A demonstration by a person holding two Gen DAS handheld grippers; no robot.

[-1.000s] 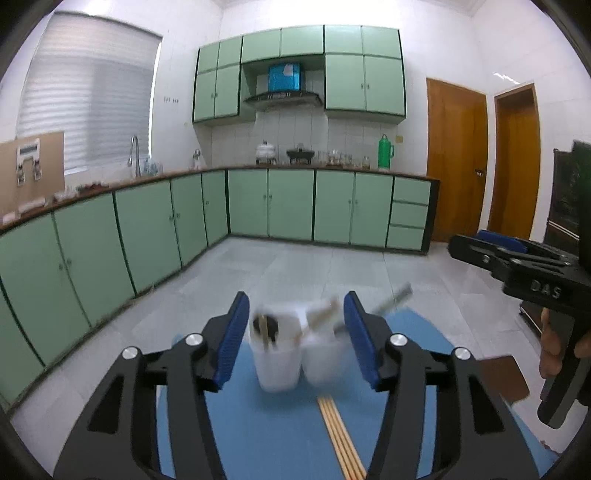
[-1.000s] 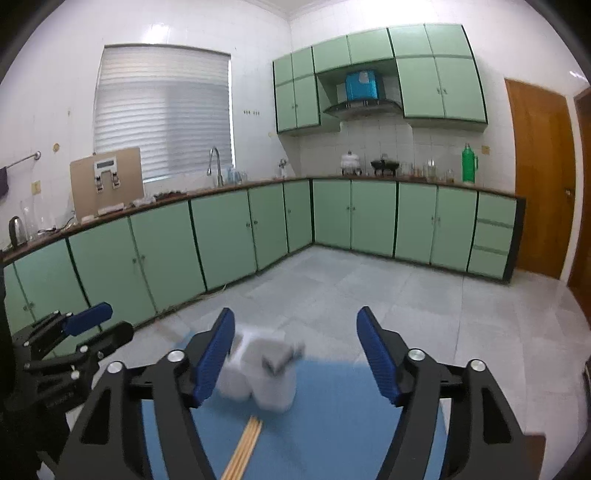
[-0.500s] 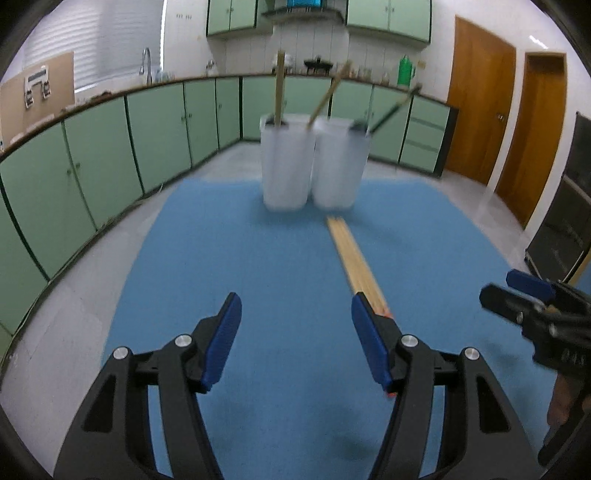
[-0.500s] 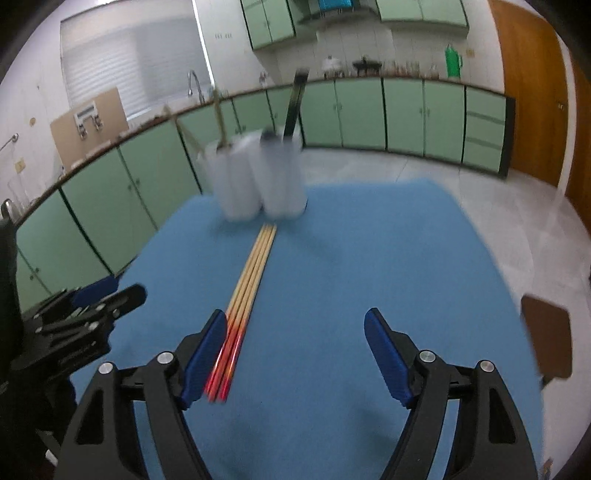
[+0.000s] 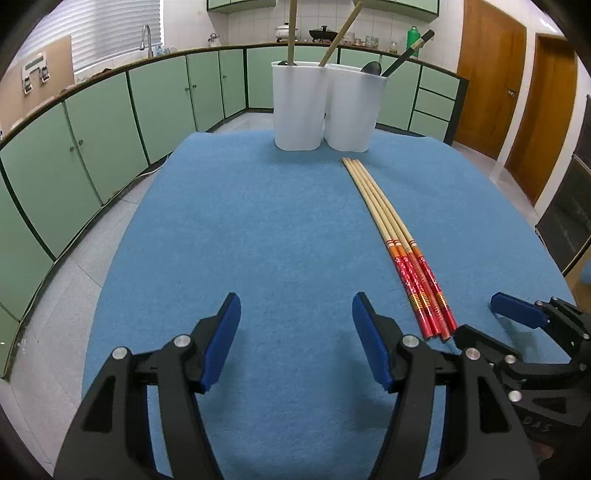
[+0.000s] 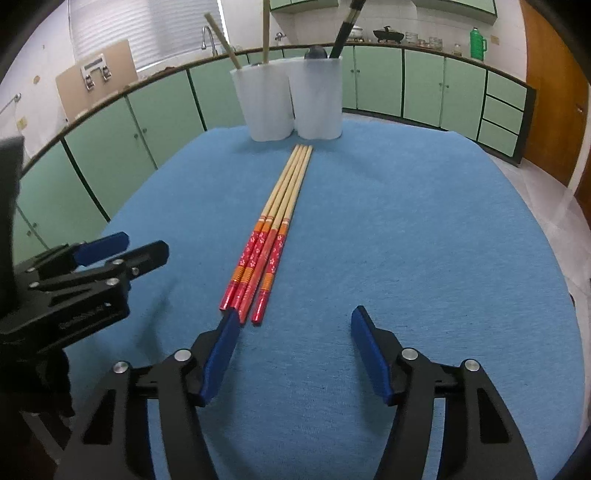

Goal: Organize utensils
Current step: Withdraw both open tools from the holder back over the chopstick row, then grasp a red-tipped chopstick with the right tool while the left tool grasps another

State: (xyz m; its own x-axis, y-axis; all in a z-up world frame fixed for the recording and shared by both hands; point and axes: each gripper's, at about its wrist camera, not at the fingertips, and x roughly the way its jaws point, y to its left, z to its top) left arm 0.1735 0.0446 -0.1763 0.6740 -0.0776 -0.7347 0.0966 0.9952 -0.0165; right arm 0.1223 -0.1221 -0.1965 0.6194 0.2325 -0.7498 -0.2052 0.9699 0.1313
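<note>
only rightward: thermos (image 6: 477, 43) (green) in full

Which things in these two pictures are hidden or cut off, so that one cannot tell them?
- Left wrist view: tops of the wooden utensils in the white cups, cut by the top edge.
- Both views: the cups' insides, hidden by their walls.
- Right wrist view: near end of one chopstick, behind the right hand-held gripper's pad.
</note>
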